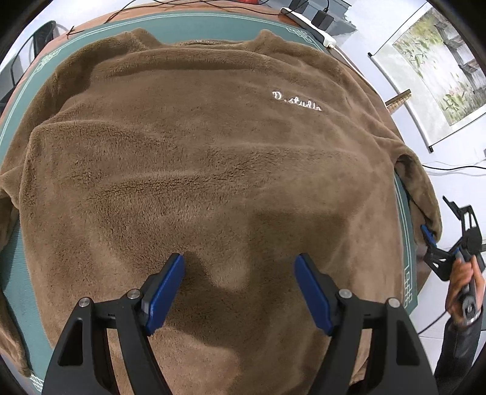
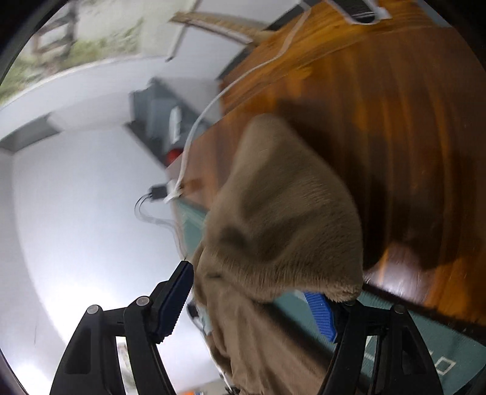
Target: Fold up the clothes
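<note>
I see brown fleece sweater [image 1: 197,170] spread flat on green mat [image 1: 18,285]. Left gripper [image 1: 240,288] above hem, jaws apart, empty. Right gripper [image 2: 252,300] jaws apart, sleeve [image 2: 282,218] draped between. White embroidery [image 1: 296,101] reads "D.studio".

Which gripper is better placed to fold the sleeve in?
Right. The right gripper is open at the hanging sleeve, cloth between its jaws. The left gripper hovers open over the sweater's middle.

- green mat [image 1: 194,27], white border, on wooden table [image 2: 395,121]
- white power strip [image 1: 309,25] at table's far edge, black adapters plugged in
- scroll painting [image 1: 437,73] on white wall
- white cable [image 2: 212,103] hanging off table edge
</note>
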Demonstrator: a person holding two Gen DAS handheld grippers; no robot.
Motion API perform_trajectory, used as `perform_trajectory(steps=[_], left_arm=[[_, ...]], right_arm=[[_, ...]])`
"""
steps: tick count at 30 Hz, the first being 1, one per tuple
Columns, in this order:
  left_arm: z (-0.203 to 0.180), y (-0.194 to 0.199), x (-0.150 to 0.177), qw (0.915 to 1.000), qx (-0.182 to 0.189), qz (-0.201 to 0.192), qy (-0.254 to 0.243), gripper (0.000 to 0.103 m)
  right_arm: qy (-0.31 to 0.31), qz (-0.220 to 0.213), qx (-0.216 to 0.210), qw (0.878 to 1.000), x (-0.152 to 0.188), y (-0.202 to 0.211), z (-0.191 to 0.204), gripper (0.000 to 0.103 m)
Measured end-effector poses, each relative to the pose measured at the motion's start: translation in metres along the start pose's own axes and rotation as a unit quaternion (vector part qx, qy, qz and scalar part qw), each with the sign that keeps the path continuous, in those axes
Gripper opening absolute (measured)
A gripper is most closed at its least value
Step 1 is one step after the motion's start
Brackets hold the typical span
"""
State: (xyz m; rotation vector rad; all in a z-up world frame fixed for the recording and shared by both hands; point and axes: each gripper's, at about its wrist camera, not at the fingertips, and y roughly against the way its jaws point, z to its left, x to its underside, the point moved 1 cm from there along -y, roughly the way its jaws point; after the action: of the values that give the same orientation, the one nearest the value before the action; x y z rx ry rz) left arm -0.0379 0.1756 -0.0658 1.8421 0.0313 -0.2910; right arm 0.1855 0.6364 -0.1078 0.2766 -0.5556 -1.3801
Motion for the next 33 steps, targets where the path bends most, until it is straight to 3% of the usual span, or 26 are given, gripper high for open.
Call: perform_trajectory(steps=[4, 7, 8, 9, 12, 15, 18, 20, 23, 24, 27, 29, 30, 33], left_arm=[[0.009, 0.000, 0.004, 0.9999, 0.001, 0.003, 0.010, 0.078], [0.015, 0.000, 0.007, 0.9999, 0.002, 0.005, 0.016, 0.078], [0.017, 0.001, 0.008, 0.9998, 0.002, 0.005, 0.017, 0.078], [0.018, 0.002, 0.009, 0.9998, 0.003, 0.005, 0.019, 0.078], [0.023, 0.004, 0.010, 0.9997, 0.004, 0.003, 0.022, 0.078], [0.029, 0.008, 0.013, 0.9996, 0.006, 0.002, 0.026, 0.078], [0.034, 0.012, 0.014, 0.9994, 0.008, -0.001, 0.032, 0.078], [0.038, 0.015, 0.014, 0.9993, 0.010, -0.003, 0.037, 0.078], [0.042, 0.020, 0.016, 0.9990, 0.009, -0.007, 0.042, 0.078], [0.044, 0.022, 0.016, 0.9989, 0.010, -0.009, 0.044, 0.078], [0.042, 0.026, 0.018, 0.9986, 0.010, -0.017, 0.050, 0.078], [0.048, 0.031, 0.018, 0.9982, 0.009, -0.023, 0.055, 0.078], [0.051, 0.034, 0.019, 0.9980, 0.008, -0.026, 0.058, 0.078], [0.055, 0.036, 0.018, 0.9973, 0.005, -0.032, 0.067, 0.078]], right_arm=[[-0.030, -0.023, 0.018, 0.999, -0.011, -0.007, -0.002, 0.074], [-0.012, -0.038, 0.039, 0.998, -0.015, -0.010, 0.004, 0.071], [-0.005, -0.043, 0.046, 0.998, -0.017, -0.011, 0.007, 0.059], [0.002, -0.048, 0.053, 0.997, -0.019, -0.012, 0.009, 0.040], [0.045, -0.056, 0.064, 0.995, -0.022, -0.011, 0.019, 0.026], [0.154, -0.102, 0.103, 0.977, -0.020, -0.004, 0.045, 0.020], [0.265, -0.141, 0.128, 0.945, -0.008, -0.001, 0.084, 0.018], [0.337, -0.159, 0.128, 0.919, 0.010, -0.006, 0.118, 0.018], [0.481, -0.158, 0.104, 0.856, 0.065, -0.016, 0.173, 0.018], [0.533, -0.145, 0.091, 0.829, 0.092, -0.024, 0.189, 0.018], [0.647, -0.050, 0.052, 0.759, 0.168, -0.054, 0.205, 0.018], [0.708, 0.029, 0.033, 0.705, 0.215, -0.077, 0.206, 0.018], [0.733, 0.079, 0.030, 0.675, 0.237, -0.092, 0.200, 0.018], [0.776, 0.166, 0.068, 0.605, 0.280, -0.119, 0.164, 0.020]])
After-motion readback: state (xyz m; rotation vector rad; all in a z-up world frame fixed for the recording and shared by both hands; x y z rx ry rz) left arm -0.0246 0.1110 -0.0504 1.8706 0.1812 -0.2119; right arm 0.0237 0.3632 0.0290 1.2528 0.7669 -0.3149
